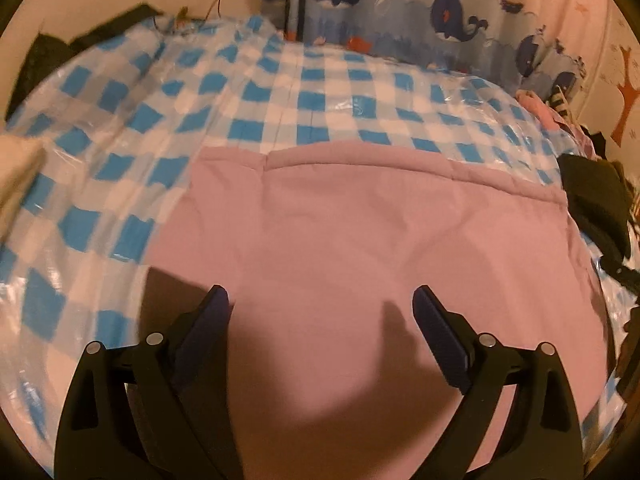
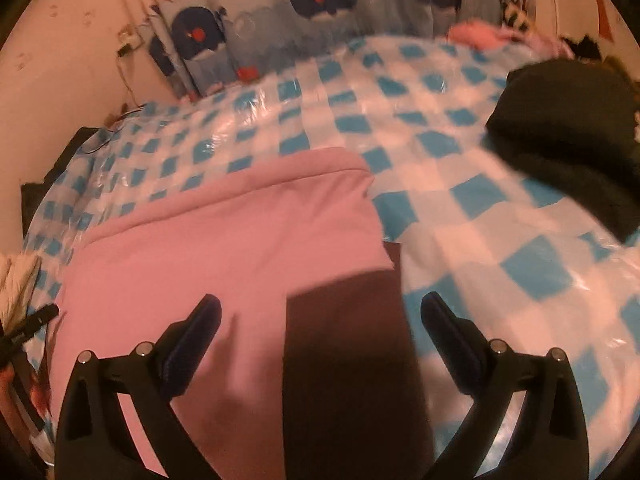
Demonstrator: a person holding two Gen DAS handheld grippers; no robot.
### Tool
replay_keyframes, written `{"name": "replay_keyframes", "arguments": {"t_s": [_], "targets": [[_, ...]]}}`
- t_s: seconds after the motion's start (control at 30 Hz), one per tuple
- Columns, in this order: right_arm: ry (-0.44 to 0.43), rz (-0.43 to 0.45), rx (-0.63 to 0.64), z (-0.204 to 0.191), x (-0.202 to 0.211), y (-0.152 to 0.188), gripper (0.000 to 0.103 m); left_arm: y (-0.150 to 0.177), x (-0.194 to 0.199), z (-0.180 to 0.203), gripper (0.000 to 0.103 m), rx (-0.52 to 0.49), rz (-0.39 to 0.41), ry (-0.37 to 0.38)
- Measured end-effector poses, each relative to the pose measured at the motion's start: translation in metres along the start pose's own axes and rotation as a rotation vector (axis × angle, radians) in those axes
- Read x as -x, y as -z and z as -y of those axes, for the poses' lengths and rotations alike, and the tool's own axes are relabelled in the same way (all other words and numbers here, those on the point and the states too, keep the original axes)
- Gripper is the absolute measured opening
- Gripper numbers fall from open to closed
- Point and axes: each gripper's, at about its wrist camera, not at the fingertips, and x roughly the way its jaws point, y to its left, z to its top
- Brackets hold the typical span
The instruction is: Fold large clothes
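Note:
A pink garment [image 1: 360,232] lies flat in a folded rectangle on the blue-and-white checked cover [image 1: 240,92]; its far hem runs across the left wrist view. It also shows in the right wrist view [image 2: 224,248], with its right edge near the middle. My left gripper [image 1: 321,300] is open and empty above the garment's near part. My right gripper [image 2: 321,308] is open and empty above the garment's right edge, one finger over pink cloth, the other over the checked cover [image 2: 500,240].
A black garment [image 2: 568,128] lies at the right on the cover, also in the left wrist view [image 1: 596,200]. More clothes [image 2: 480,34] are piled at the far right. A whale-print curtain [image 1: 400,12] hangs behind. Dark items [image 1: 44,60] sit at the far left.

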Motion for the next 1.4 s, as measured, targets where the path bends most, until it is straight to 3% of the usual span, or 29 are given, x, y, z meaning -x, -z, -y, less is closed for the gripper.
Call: {"name": "replay_keyframes", "arguments": {"t_s": [0.07,0.2,0.33,0.43,0.5,0.57,0.7,0.8,1.03,1.13,1.3,1.4], "targets": [[0.035,-0.052,0.010,0.008,-0.012,0.019,0.096,0.011,-0.012,-0.005,0.090,0.007,-0.040,0.003],[-0.073,-0.137,-0.107,0.034,-0.040,0.039,0.096,0.017,-0.024,-0.006,0.094,0.015,-0.057,0.005],[-0.036,-0.120,-0.104,0.024,-0.009,0.034,0.096,0.018,0.013,-0.012,0.094,0.056,-0.030,0.034],[-0.092,-0.061,-0.035,0.000,0.035,0.045,0.096,0.031,0.051,-0.013,0.094,0.029,0.020,0.026],[-0.196,-0.052,-0.016,-0.019,0.063,0.061,0.096,0.041,0.072,-0.016,0.094,0.033,0.042,0.023],[-0.243,-0.065,0.043,-0.045,0.077,0.077,0.096,0.054,0.091,-0.017,0.094,0.037,0.056,0.025],[-0.469,-0.193,0.092,-0.104,0.088,0.120,0.096,0.079,0.124,-0.014,0.094,0.048,0.078,0.034],[-0.565,-0.313,0.052,-0.136,0.073,0.145,0.096,0.095,0.142,-0.013,0.094,0.081,0.078,0.052],[-0.533,-0.371,0.004,-0.176,0.041,0.165,0.096,0.120,0.174,-0.004,0.094,0.045,0.097,0.017],[-0.490,-0.372,-0.051,-0.177,0.026,0.165,0.096,0.127,0.188,0.003,0.094,0.007,0.124,-0.008],[-0.488,-0.383,-0.099,-0.178,0.016,0.167,0.096,0.135,0.204,0.009,0.094,-0.044,0.164,-0.049],[-0.493,-0.352,-0.129,-0.176,0.017,0.163,0.096,0.139,0.200,0.008,0.094,-0.048,0.149,-0.040]]}}
